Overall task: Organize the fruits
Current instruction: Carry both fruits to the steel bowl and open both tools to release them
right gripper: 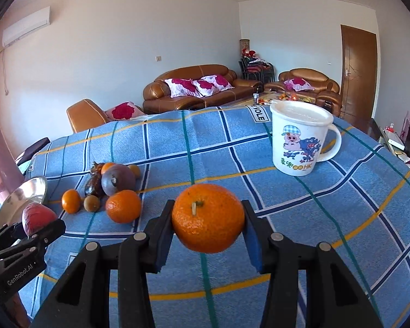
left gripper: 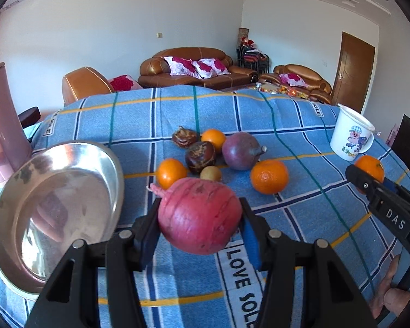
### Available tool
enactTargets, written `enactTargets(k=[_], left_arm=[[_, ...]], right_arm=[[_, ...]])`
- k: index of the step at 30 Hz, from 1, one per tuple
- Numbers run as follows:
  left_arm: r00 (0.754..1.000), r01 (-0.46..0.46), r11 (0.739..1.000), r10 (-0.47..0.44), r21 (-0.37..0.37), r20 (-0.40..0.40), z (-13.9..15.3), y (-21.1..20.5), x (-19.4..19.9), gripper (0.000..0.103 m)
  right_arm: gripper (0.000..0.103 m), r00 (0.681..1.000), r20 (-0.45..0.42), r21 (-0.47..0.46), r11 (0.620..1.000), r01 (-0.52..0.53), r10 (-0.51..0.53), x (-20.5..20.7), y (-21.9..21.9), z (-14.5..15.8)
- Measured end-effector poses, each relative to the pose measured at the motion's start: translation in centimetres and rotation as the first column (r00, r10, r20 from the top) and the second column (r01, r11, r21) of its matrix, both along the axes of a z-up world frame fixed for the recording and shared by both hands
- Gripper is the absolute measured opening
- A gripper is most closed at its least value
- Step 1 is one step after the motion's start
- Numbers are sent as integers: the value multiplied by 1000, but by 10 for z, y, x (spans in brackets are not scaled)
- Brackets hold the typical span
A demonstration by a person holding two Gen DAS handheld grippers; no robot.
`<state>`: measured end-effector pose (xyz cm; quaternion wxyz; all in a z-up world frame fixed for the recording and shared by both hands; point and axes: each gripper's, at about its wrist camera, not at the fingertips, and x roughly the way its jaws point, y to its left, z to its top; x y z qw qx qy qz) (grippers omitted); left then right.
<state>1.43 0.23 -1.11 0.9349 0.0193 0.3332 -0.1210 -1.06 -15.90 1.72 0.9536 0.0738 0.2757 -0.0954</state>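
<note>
Living room beyond, brown sofas against the far wall; work surface is a table under a blue checked cloth (left gripper: 300, 125), lying flat enough for round fruit to stay where it is put

Metal bowl (left gripper: 22, 246) sits at the left, tilted up toward the left wrist view, empty; judged to be the destination, hence its position just beside the left gripper

White cartoon mug (right gripper: 300, 142) stands upright at the right, handle pointing right, clear of the fruit

Left gripper (left gripper: 199, 218) has its jaws pinching a red pomegranate (left gripper: 199, 216) across the middle, lifted off the cloth; crown end points up-left toward the bowl, long axis roughly level

Right gripper (right gripper: 208, 218) has its jaws clamped on a mandarin (right gripper: 208, 217), stem facing the camera, so its axis runs along the fingers

Loose fruit remains clustered mid-table: a purple fruit (left gripper: 242, 150), three more mandarins (left gripper: 269, 176), two dark shrivelled fruits (left gripper: 200, 156) and a small brown fruit (left gripper: 210, 173), all near or touching
</note>
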Motion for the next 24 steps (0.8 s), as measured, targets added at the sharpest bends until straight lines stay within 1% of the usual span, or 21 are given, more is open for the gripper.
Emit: enactTargets(k=[5,9,17,24], left_arm=[[998,-12,1000,11,29,60,8,29,-7,55],[995,-53,998,49,46,84,11,60,-7,55],[984,-159,986,154,51,91,9,127,3,55],[974,-219,975,216,42,62,1,168,11,55]], right_arm=[[48,1000,19,-2,1000,-25,25,3,38,2],[48,997,26,-5,998,-68,68,8,72,0],[48,984,47,-14,985,-170,171,24,146,-1],[48,965,38,-5,966,-259,259,40,205,-5]])
